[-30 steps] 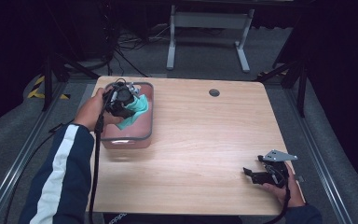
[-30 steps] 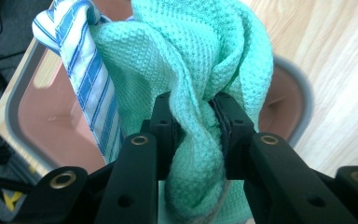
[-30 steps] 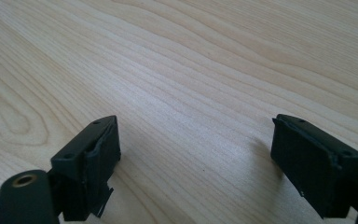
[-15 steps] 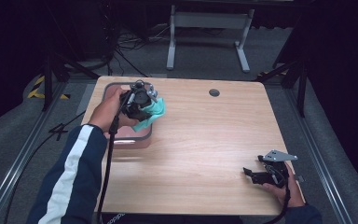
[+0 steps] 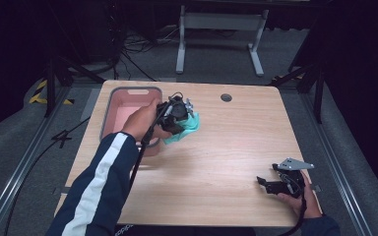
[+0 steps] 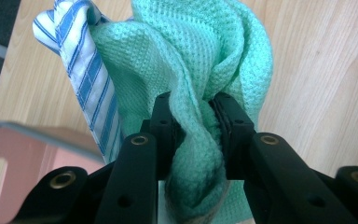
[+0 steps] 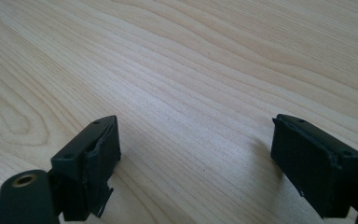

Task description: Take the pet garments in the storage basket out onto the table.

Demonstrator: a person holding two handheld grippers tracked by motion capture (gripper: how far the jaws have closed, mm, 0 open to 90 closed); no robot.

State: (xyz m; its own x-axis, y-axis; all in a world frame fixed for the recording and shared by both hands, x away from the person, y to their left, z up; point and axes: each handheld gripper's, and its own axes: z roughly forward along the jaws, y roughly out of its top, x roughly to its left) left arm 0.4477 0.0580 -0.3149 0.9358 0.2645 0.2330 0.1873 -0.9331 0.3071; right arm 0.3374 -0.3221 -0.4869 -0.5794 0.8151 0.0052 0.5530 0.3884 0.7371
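Green cloth [image 6: 200, 60] clenched in left gripper [image 5: 179, 114] jaws beside bin [image 5: 123, 105]; right gripper [image 7: 196, 154] jaws released.

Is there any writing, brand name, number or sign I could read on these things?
None that can be read.
The green cloth, the blue-striped cloth and the pink tub carry no words.
White marks at the near table edge are too small and blurred to read.
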